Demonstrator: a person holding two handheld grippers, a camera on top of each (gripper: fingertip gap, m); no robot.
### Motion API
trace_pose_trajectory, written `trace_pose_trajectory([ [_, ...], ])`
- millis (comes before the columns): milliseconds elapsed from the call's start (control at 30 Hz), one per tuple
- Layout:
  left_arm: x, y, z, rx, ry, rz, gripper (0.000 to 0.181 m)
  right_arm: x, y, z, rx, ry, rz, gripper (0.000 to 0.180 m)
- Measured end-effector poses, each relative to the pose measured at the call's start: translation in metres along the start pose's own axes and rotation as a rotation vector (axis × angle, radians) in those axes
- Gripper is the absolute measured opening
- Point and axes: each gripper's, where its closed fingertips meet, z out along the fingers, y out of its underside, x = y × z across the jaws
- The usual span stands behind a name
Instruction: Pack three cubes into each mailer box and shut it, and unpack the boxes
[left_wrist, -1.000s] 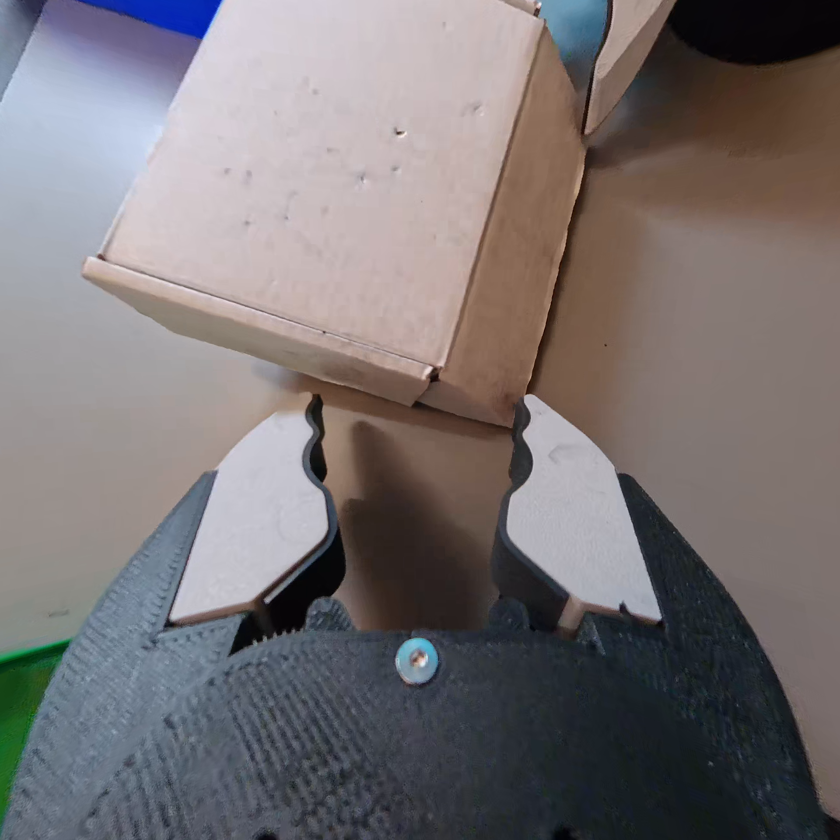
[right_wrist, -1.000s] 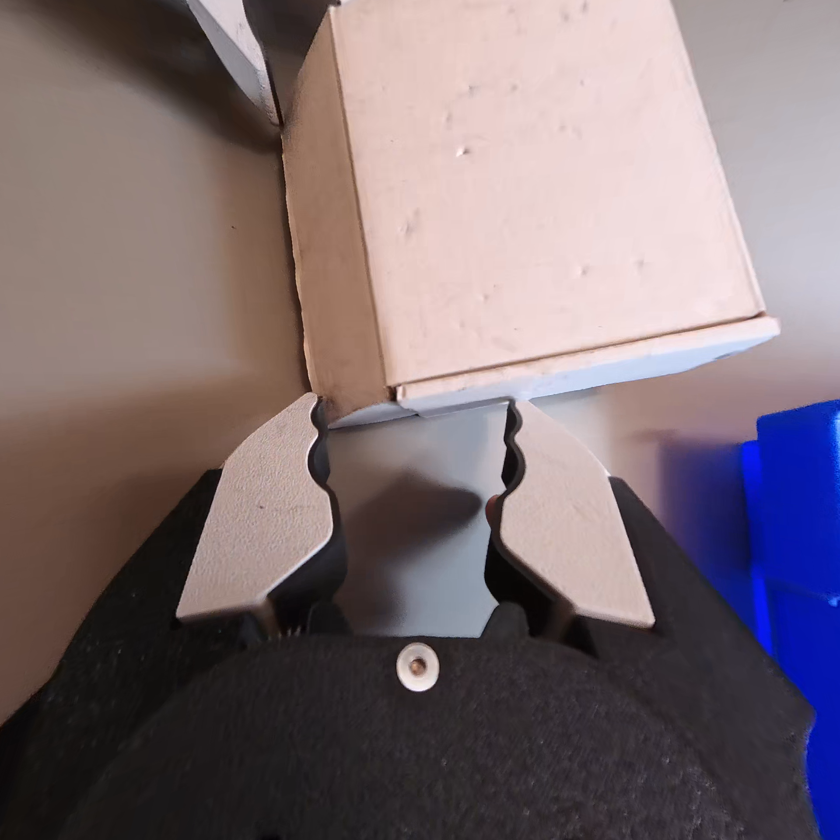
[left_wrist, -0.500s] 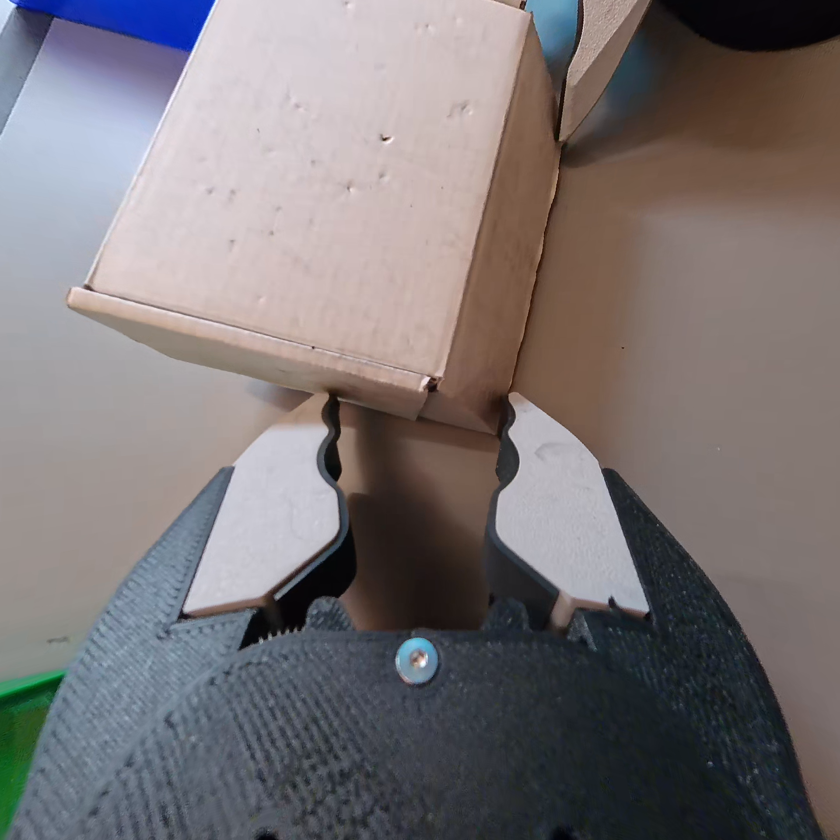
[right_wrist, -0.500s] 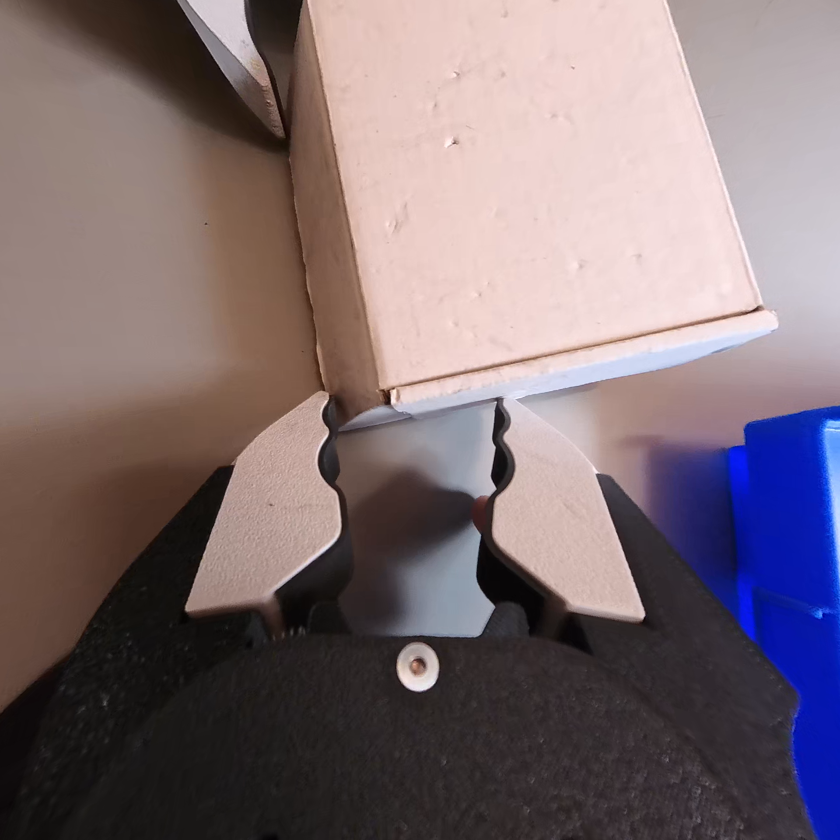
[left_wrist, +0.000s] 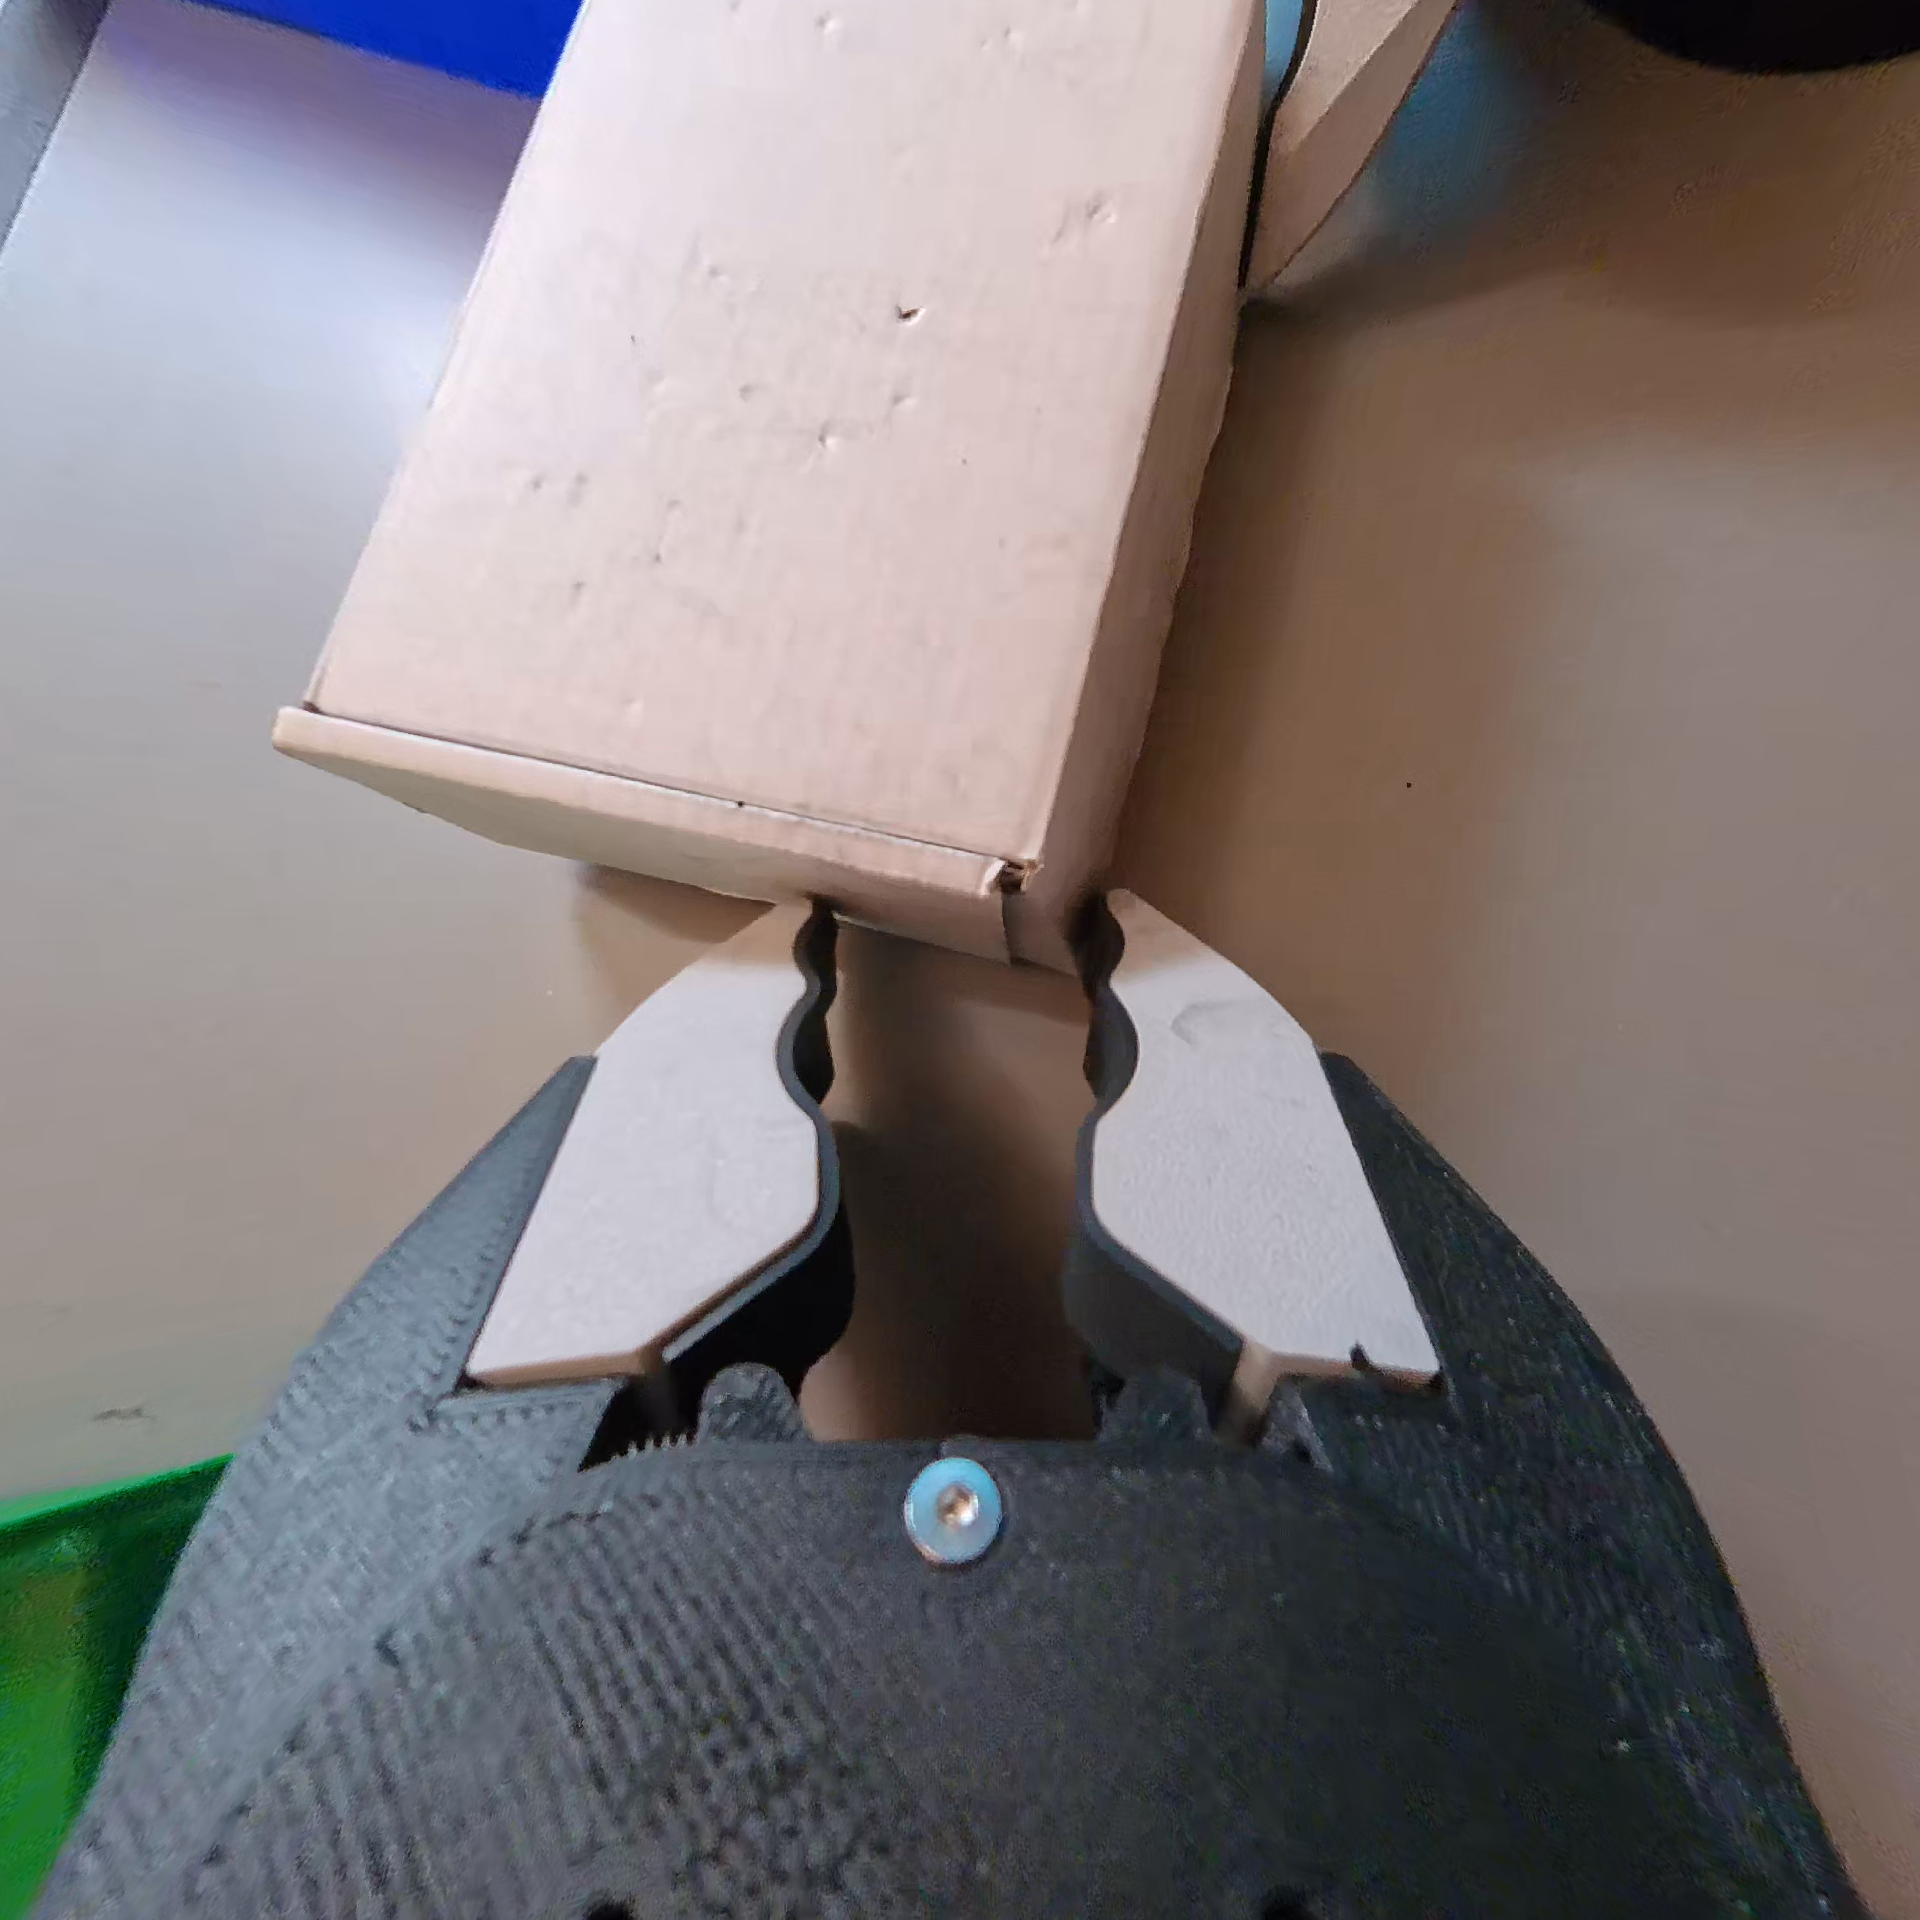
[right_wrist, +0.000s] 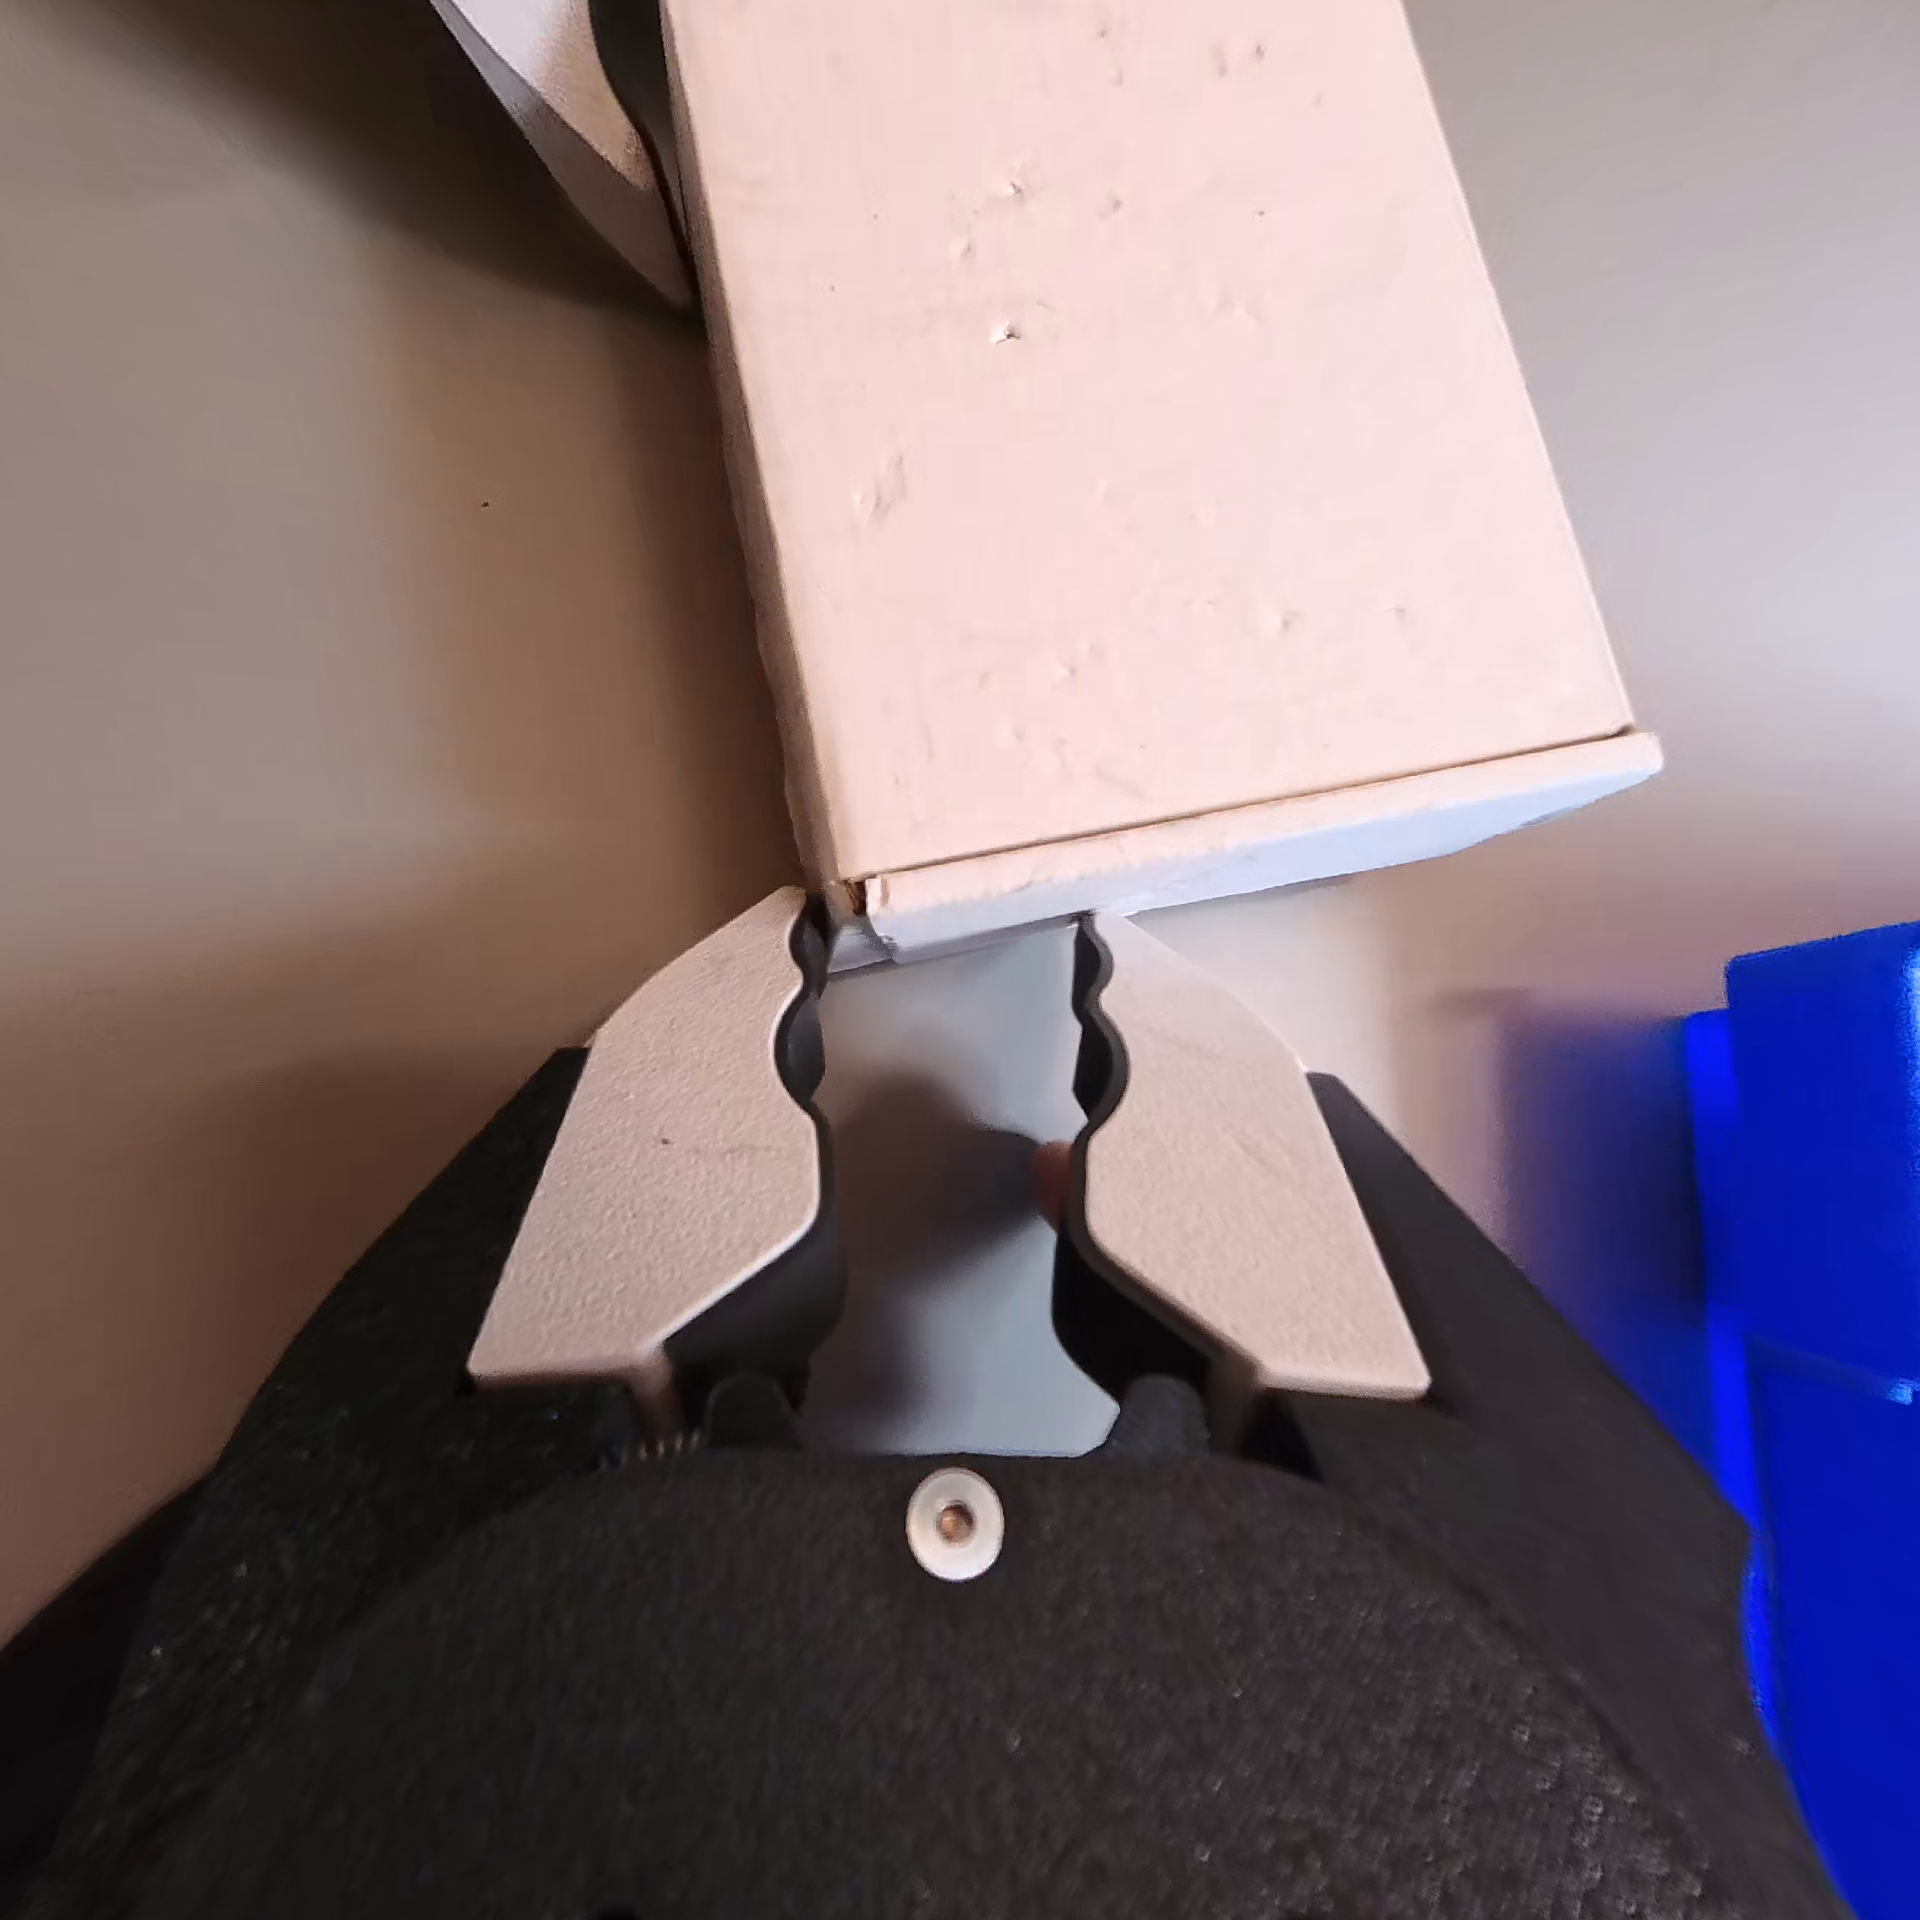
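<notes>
A closed brown cardboard mailer box (left_wrist: 810, 416) lies on the tan table, seen from both ends; it also shows in the right wrist view (right_wrist: 1143, 468). My left gripper (left_wrist: 956, 920) is at the near right corner of one end, one tip under the front flap, the other beside the side wall. My right gripper (right_wrist: 945, 925) is at the near left corner of the opposite end in the same way. Both jaws are narrowed but a gap remains, with nothing clamped. Each view shows a finger of the other gripper past the box (left_wrist: 1340, 125) (right_wrist: 540, 104). No cubes are visible.
A blue bin (right_wrist: 1818, 1195) stands right of my right gripper and shows at the top left of the left wrist view (left_wrist: 395, 52). A green bin (left_wrist: 83, 1579) is at the lower left. The bare tan table (left_wrist: 1558, 727) lies around the box. The tips of one gripper are about 15 cm away from the tips of the other.
Both grippers have narrowed their jaws and moved in to the box's end corners. The box has turned a little and looks longer and narrower in both views.
</notes>
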Motion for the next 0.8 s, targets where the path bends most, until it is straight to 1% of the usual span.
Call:
trace_pose_trajectory([
  [167,-0.002,0.000,0.001,-0.027,-0.046,0.035,0.037,0.000,0.001,0.001,-0.026,0.011,-0.037,0.040],
  [467,-0.001,0.001,0.000,-0.037,-0.034,0.028,0.035,0.002,0.002,0.002,-0.035,-0.018,-0.041,0.036],
  [667,-0.005,0.003,0.000,-0.024,-0.047,-0.060,0.037,0.006,0.001,0.000,-0.011,0.015,0.018,0.037],
  [700,-0.007,0.002,-0.001,-0.013,-0.065,-0.073,0.048,0.005,-0.001,-0.003,-0.012,0.013,0.009,0.045],
  [733,-0.009,0.002,-0.003,-0.006,-0.081,-0.086,0.061,0.002,-0.001,-0.007,-0.029,0.003,0.013,0.063],
  [800,-0.011,-0.004,-0.011,0.030,-0.119,-0.095,0.069,0.007,-0.006,-0.018,-0.052,0.037,0.000,0.078],
])
